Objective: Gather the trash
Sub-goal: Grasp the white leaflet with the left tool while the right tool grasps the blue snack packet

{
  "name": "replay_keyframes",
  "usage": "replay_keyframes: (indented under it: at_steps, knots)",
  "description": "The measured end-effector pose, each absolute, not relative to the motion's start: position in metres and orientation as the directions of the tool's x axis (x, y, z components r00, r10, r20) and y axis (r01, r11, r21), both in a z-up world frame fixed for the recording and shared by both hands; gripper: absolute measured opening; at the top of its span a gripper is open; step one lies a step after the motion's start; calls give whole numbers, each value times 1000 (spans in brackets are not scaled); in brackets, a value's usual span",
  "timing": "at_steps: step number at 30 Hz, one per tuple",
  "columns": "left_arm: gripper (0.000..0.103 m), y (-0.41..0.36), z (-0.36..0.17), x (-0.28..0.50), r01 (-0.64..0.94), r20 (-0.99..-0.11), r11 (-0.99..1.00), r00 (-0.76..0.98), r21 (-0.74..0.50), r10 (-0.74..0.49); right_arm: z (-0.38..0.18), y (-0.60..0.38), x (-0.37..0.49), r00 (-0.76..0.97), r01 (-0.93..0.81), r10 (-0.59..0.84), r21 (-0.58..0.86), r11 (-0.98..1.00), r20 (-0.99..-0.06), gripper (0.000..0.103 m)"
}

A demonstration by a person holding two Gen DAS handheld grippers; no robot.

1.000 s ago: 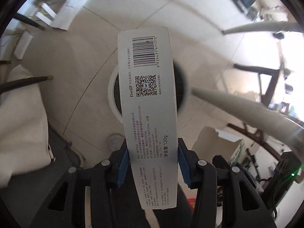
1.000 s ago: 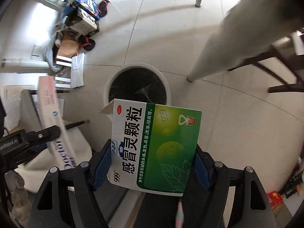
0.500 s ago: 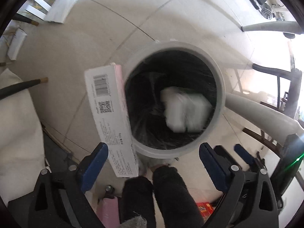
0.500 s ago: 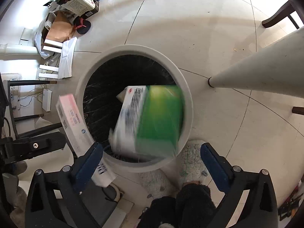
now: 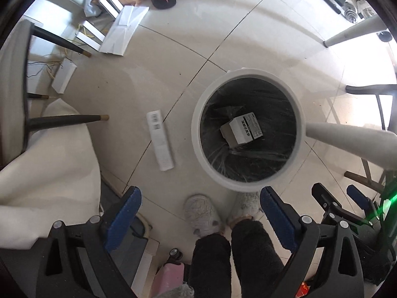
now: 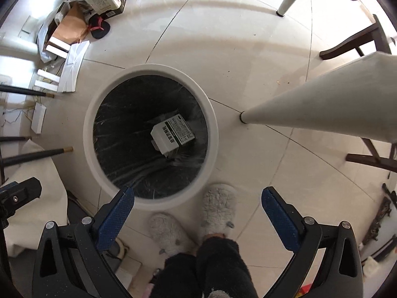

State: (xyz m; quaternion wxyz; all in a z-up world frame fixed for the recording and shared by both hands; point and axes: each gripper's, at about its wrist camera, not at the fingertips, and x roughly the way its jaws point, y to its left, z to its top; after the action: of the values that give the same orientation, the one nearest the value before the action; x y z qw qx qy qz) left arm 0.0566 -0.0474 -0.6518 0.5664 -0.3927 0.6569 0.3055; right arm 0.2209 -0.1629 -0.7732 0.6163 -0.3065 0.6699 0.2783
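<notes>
A round white trash bin [image 5: 198,149] with a black liner stands on the tiled floor; it also shows in the right wrist view [image 6: 213,134]. A medicine box [image 5: 242,130] lies at its bottom, also seen in the right wrist view [image 6: 173,136]. A long white toothpaste box [image 5: 160,140] with barcodes lies flat on the floor just left of the bin, outside it. My left gripper [image 5: 199,211] is open and empty above the bin's near side. My right gripper [image 6: 197,213] is open and empty above the bin's near rim.
The person's grey slippers [image 6: 215,211] stand right beside the bin. A white table leg [image 6: 310,106] slants in on the right. Dark chair legs [image 5: 67,120] and a white cloth [image 5: 49,168] are at the left. Boxes and papers [image 5: 121,29] lie at the far left.
Both grippers opened and let go of their boxes. The green medicine box fell into the bin. The long toothpaste box fell past the rim and landed on the floor left of the bin.
</notes>
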Motion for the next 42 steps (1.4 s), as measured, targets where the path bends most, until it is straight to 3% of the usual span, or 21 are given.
replay_keyframes:
  at_steps: [8, 19, 27, 31, 37, 42]
  knots:
    - [98, -67, -577, 42, -842, -989, 538, -40, -41, -139, -679, -179, 205, -36, -772, -38, 4, 636, -999, 103]
    - [98, -102, -424, 24, -826, -995, 558, 34, -78, -89, -495, -216, 184, -18, -771, 32, 35, 636, -999, 103]
    - [98, -95, -326, 37, -826, -994, 560, 102, -69, 28, -360, -238, 197, -80, -721, 150, 161, 674, -986, 103]
    - [103, -71, -291, 67, -828, -988, 561, 103, -19, 119, -307, -229, 233, -76, -677, 228, 218, 703, -971, 103]
    - [103, -26, -263, 142, -797, -970, 599, 76, 79, 230, -272, -200, 325, 0, -592, 279, 225, 774, -960, 103]
    - [103, 7, -281, 228, -680, -967, 712, 16, 175, 253, -295, -152, 430, 24, -590, 228, 171, 789, -973, 103]
